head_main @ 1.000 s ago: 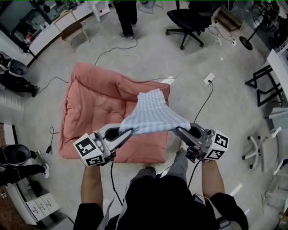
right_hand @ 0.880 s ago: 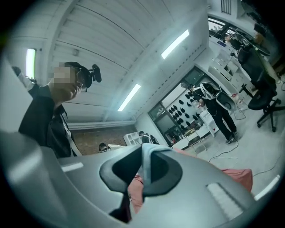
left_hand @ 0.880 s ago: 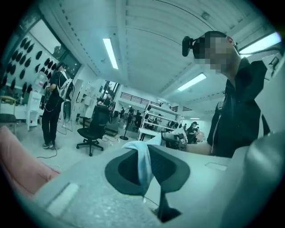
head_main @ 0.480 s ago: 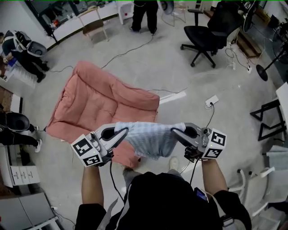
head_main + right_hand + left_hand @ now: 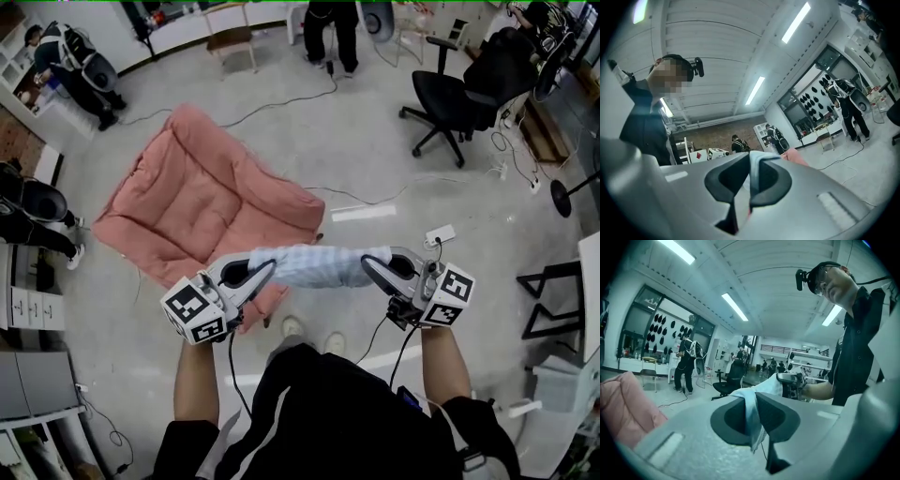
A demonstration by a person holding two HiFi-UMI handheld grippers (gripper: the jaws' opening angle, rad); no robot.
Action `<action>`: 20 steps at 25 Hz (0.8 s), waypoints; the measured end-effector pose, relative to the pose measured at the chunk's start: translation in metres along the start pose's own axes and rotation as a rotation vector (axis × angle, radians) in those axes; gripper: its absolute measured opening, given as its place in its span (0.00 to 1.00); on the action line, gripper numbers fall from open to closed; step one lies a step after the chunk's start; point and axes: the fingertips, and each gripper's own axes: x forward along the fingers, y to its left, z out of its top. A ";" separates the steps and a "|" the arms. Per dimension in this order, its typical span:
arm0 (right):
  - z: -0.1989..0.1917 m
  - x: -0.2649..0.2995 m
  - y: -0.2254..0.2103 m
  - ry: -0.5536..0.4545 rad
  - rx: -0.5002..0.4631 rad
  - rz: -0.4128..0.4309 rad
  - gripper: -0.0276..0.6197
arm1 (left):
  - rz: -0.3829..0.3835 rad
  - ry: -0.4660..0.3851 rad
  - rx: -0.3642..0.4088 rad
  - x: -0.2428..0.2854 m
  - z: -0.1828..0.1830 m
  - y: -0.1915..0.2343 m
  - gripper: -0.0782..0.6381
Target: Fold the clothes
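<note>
Pale blue checked cloth, the garment (image 5: 319,267), hangs stretched in the air between the two tools in the head view. The left gripper (image 5: 267,272) holds one end and the right gripper (image 5: 370,265) the other. The garment is bunched into a narrow band and lies over bare floor (image 5: 375,159), clear of the pink cushion (image 5: 187,211) that sits off to the person's left. A loose cable (image 5: 375,202) runs across the floor just beyond the hands.

In the left gripper view, the left gripper's (image 5: 753,404) jaws are pressed together on a thin fold of the garment, and a short tail of fabric hangs out below them. The bite looks shallow, close to the cloth's edge.

In the right gripper view, the right gripper's (image 5: 751,180) jaws are likewise clamped on the cloth, with only a slim strip showing between the pads.

The main risk, as I judge it, is a slip. With so little fabric in each grip, a sharp pull apart or a quick swing could drag an end free, dropping the garment onto the floor instead of the cushion. A second risk is that the bunched band gets laid down with its twists in it, so that any fold made afterwards comes out crooked. Spreading it flat first would avoid that.
</note>
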 end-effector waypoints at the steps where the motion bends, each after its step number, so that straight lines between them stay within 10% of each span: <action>1: -0.001 0.003 -0.006 0.010 0.000 -0.005 0.06 | 0.012 -0.002 -0.001 0.001 -0.002 0.006 0.16; 12: 0.001 0.071 -0.075 0.110 -0.054 -0.022 0.06 | 0.203 -0.033 0.029 0.005 0.002 0.092 0.15; 20: -0.004 0.129 -0.104 0.206 -0.064 0.166 0.06 | 0.394 -0.118 -0.004 -0.030 0.004 0.127 0.15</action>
